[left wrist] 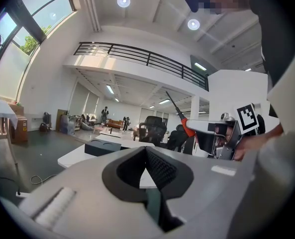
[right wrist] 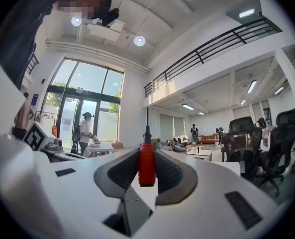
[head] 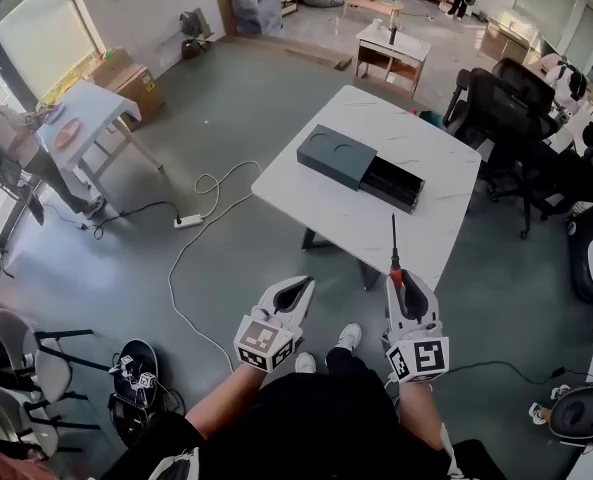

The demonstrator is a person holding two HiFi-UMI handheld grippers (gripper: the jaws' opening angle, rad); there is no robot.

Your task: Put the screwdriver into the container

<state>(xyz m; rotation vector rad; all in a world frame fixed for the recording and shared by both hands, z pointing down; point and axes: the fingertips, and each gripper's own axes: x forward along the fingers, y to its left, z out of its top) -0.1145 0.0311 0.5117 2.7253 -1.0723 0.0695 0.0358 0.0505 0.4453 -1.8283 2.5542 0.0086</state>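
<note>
A screwdriver (head: 394,256) with a red handle and a thin dark shaft stands upright in my right gripper (head: 401,282), which is shut on the handle. In the right gripper view the red handle (right wrist: 147,163) sits clamped between the two pads, with the shaft pointing up. The container (head: 338,155) is a dark flat box on the white table (head: 441,163), and its drawer (head: 394,184) is pulled out toward the right. Both grippers hang short of the table's near edge. My left gripper (head: 296,286) is shut with nothing in it. The left gripper view also shows the box (left wrist: 102,147) and the screwdriver (left wrist: 186,126).
Black office chairs (head: 501,103) crowd the table's right side. A white cable and power strip (head: 188,221) lie on the floor at left. A small table (head: 88,113) with a seated person is far left, and another table (head: 391,48) is beyond. My own shoes (head: 348,337) are below.
</note>
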